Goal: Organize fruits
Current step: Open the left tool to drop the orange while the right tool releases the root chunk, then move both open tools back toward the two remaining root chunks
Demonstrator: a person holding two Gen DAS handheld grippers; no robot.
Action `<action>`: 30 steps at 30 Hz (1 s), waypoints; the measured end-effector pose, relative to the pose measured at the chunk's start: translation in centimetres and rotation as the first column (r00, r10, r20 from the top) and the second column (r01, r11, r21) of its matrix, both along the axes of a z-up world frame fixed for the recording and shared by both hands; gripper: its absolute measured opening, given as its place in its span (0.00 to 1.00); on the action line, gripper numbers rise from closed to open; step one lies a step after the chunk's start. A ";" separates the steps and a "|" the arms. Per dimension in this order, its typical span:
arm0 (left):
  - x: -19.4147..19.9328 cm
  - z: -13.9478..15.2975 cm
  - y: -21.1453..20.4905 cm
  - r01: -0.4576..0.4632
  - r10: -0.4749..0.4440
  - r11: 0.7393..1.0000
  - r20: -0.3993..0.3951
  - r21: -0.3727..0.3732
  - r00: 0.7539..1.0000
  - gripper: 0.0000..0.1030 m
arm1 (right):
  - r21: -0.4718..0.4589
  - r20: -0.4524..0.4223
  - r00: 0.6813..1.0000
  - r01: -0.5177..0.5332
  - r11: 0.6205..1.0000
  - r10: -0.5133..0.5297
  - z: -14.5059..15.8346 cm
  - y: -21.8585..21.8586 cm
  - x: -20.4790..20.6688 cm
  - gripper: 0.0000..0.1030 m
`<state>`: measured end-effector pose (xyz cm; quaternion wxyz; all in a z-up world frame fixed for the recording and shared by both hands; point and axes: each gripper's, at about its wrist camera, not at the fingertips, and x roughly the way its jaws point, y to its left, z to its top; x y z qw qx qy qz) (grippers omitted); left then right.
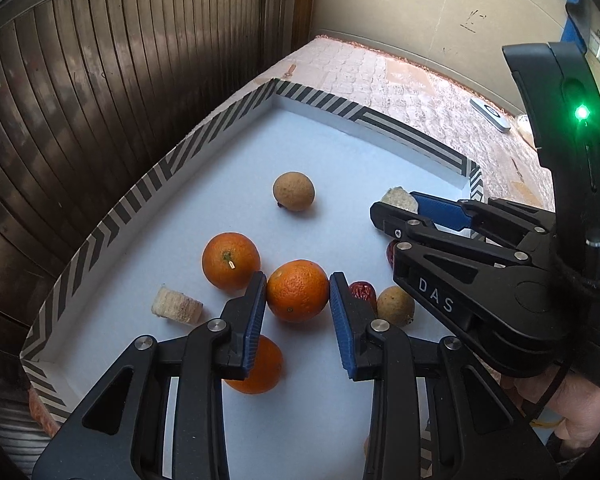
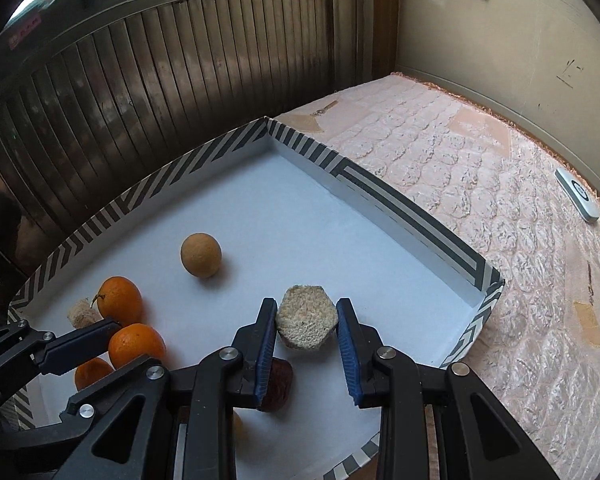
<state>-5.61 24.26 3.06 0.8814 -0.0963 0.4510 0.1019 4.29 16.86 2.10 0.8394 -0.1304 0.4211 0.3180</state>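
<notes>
The white tray (image 1: 112, 216) with its striped rim lies on a pink quilted bed (image 2: 480, 184), and all the fruit sits inside it. Left tongs (image 1: 298, 292) are clamped narrowly on the middle orange (image 1: 297, 290); round and smooth, it could, I judge, squirt free and knock its neighbours. Right tongs (image 2: 306, 322) pinch a crumbly beige hexagonal chunk (image 2: 306, 322) low over the tray floor; too hard a squeeze may break it, and it hangs above a red date (image 2: 278, 386). Counted, largest first: three oranges, two brown round fruits (image 1: 293, 191), two beige chunks counting the held one, two red dates.
</notes>
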 end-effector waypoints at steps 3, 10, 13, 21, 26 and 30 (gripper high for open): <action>0.0 0.0 0.0 -0.003 0.003 1.000 0.000 -0.008 1.000 0.31 | 0.016 -0.016 1.000 0.002 1.000 -0.002 0.0 -0.1 0.0 0.31; -0.5 0.5 -0.1 -0.016 0.016 1.000 0.025 0.007 1.000 0.56 | 0.061 0.008 0.999 0.032 0.998 -0.033 1.4 -1.5 -1.0 0.35; -0.7 1.1 -0.3 -0.026 0.024 0.999 0.049 0.023 0.999 0.58 | 0.092 0.021 0.998 0.050 0.994 -0.052 2.4 -2.4 -1.6 0.36; -0.6 2.5 -2.4 0.009 -0.011 0.999 0.078 0.033 0.997 0.58 | 0.113 0.062 0.993 0.096 0.989 -0.104 4.0 -6.1 -3.2 0.40; -0.1 3.0 -4.8 0.051 -0.054 0.998 0.081 0.039 0.995 0.58 | 0.110 0.069 0.986 0.145 0.983 -0.153 4.0 -9.7 -3.6 0.40; 0.7 3.0 -7.4 0.099 -0.102 0.994 0.078 0.042 0.992 0.58 | 0.097 0.062 0.977 0.195 0.976 -0.202 3.7 -12.8 -3.5 0.40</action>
